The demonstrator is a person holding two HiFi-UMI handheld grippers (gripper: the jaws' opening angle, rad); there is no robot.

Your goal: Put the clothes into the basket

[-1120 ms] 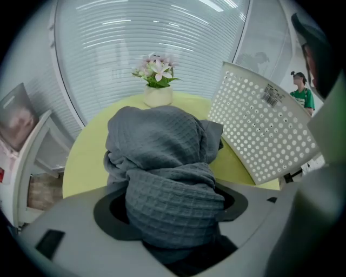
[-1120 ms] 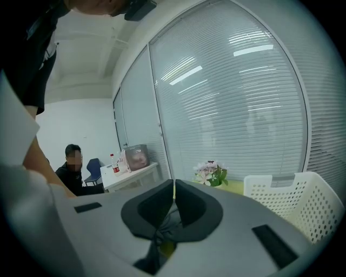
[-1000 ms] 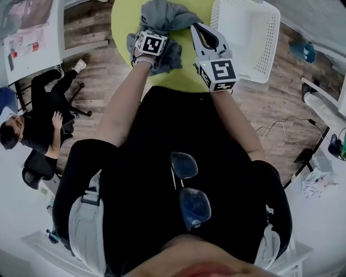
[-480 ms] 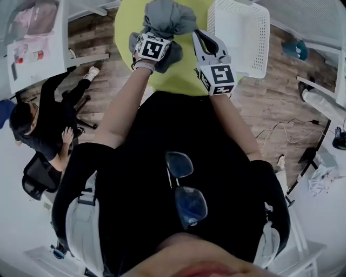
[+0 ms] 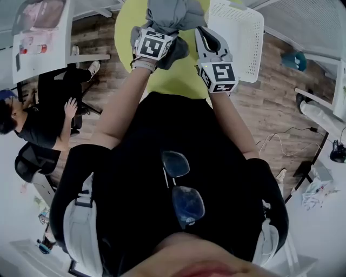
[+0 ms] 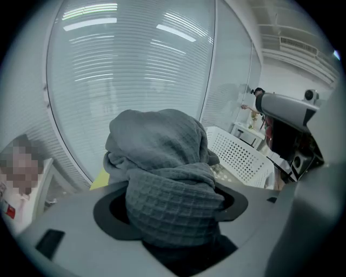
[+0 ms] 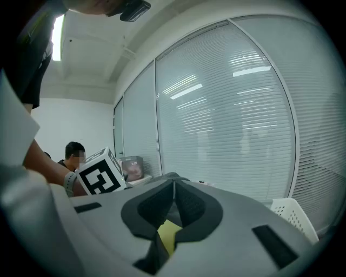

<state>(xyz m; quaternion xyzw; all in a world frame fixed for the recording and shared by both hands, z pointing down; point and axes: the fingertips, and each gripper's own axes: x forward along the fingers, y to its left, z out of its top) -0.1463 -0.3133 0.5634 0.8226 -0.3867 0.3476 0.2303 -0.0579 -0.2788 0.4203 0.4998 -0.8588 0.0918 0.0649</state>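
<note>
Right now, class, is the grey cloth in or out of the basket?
Out: the left gripper holds the grey cloth bunched beside the white basket.

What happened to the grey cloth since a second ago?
The left gripper kept its hold on the grey cloth, gathered it into a tighter bunch and seems to have lifted it up off the green table, a little nearer the white basket. The right gripper stayed shut and empty beside the basket. The basket and table did not move.
</note>
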